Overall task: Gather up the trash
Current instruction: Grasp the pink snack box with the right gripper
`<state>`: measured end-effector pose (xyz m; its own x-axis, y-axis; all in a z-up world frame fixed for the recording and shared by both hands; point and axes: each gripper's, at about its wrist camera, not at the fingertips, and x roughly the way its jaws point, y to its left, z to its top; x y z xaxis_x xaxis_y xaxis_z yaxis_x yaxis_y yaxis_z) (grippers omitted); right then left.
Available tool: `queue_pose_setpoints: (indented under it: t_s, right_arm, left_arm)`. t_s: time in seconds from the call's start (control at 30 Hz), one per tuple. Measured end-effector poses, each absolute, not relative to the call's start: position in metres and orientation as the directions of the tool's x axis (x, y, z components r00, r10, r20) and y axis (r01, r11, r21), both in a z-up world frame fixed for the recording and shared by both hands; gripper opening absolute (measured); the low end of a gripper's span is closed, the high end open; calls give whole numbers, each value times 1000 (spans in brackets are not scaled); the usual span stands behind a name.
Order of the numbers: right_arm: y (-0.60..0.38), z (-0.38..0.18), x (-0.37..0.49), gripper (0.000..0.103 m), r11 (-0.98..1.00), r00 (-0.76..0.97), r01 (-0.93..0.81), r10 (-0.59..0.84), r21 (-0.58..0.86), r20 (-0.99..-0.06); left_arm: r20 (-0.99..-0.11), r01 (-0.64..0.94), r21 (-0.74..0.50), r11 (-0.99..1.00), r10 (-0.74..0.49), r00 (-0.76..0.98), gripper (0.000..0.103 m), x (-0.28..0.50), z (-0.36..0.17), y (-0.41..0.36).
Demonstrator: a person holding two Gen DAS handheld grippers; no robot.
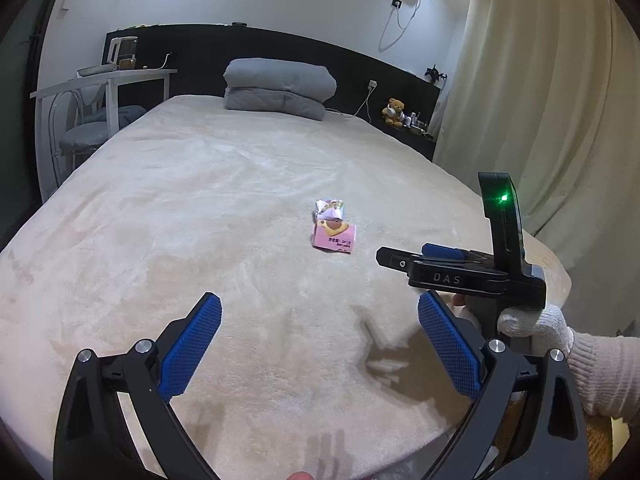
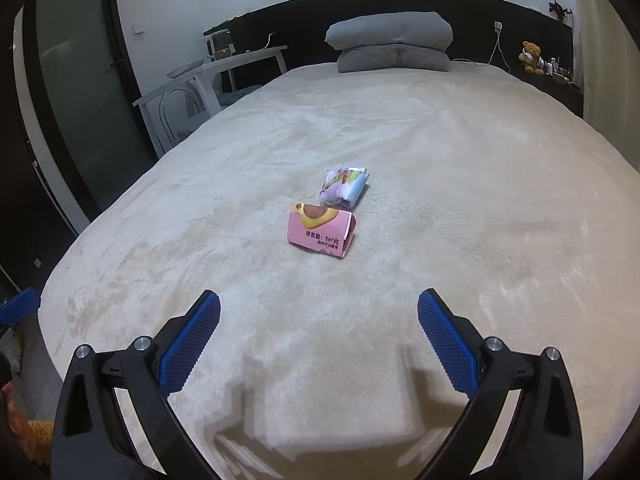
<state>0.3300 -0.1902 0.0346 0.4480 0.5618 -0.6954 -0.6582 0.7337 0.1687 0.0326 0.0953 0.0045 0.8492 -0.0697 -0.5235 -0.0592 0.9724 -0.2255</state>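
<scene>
A flattened pink carton [image 1: 334, 239] [image 2: 321, 232] lies on the beige bed cover [image 1: 200, 208] [image 2: 460, 208] near the middle. A crumpled white-and-blue wrapper [image 1: 330, 209] [image 2: 345, 186] lies just beyond it, almost touching. My left gripper [image 1: 319, 322] is open and empty, above the cover near the foot of the bed, short of the trash. My right gripper [image 2: 319, 320] is open and empty, also short of the carton. In the left wrist view the right gripper [image 1: 400, 258] shows from the side at the right, held by a gloved hand [image 1: 536, 322].
A folded grey duvet [image 1: 279, 89] [image 2: 394, 42] lies at the head of the bed against a black headboard. A white desk with a chair [image 1: 100, 100] [image 2: 208, 76] stands left of the bed. A teddy bear [image 1: 394, 112] [image 2: 531, 57] sits on the right shelf. Curtains [image 1: 532, 92] hang at the right.
</scene>
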Motion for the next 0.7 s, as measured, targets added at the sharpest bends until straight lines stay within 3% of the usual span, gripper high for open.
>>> queue_pose_setpoints:
  t_s: [0.57, 0.67, 0.7]
  right_arm:
    - [-103, -8, 396, 97, 808, 453, -565, 474, 168, -755]
    - [-94, -10, 403, 84, 818, 455, -556, 447, 146, -770]
    - [-91, -12, 406, 75, 822, 456, -552, 437, 138, -775]
  left_arm:
    - [-537, -125, -268, 955, -41, 843, 96, 54, -5, 133]
    - [-531, -129, -267, 955, -34, 847, 96, 53, -4, 133]
    - [-530, -129, -267, 955, -34, 847, 96, 53, -4, 133]
